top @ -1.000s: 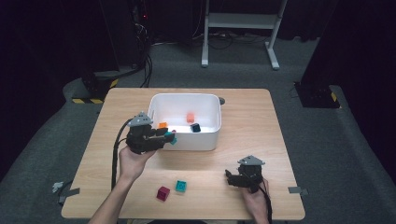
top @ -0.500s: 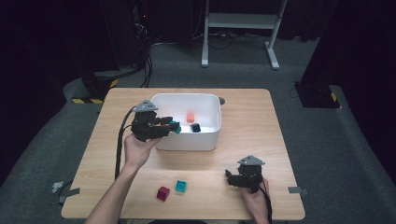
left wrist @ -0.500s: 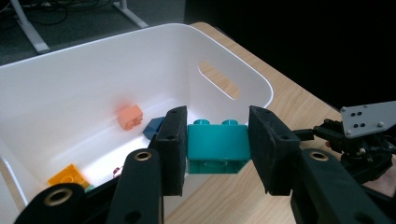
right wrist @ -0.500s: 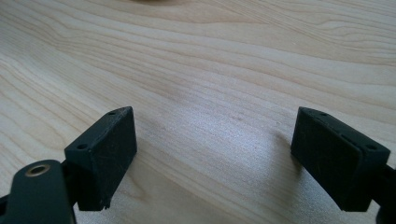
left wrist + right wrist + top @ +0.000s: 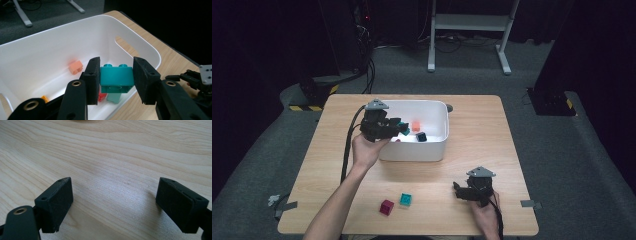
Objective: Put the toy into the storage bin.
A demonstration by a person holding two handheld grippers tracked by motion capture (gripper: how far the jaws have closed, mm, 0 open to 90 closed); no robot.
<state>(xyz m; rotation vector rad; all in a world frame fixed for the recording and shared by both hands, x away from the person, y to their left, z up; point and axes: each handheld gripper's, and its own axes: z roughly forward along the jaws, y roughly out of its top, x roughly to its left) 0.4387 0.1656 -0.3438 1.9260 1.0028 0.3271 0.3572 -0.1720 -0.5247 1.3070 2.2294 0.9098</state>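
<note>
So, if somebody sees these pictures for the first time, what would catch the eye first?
Probably the teal brick, clamped between the fingers of the left gripper and held over the white bin at the table's middle. Next come the magenta block and the teal block, loose on the wood near the front edge. The right gripper rests open beside them.

Left forearm comes in from the bottom edge and angles up across the table. Left hand (image 5: 364,150) carries the left gripper (image 5: 401,129) raised, jaws pointing toward the table's right side, clamped on a load with the pads pressing both its sides. Right hand (image 5: 484,214) sits low near the front edge. Right gripper (image 5: 457,189) hangs just off the wood, jaws spread wide, nothing between them.
</note>
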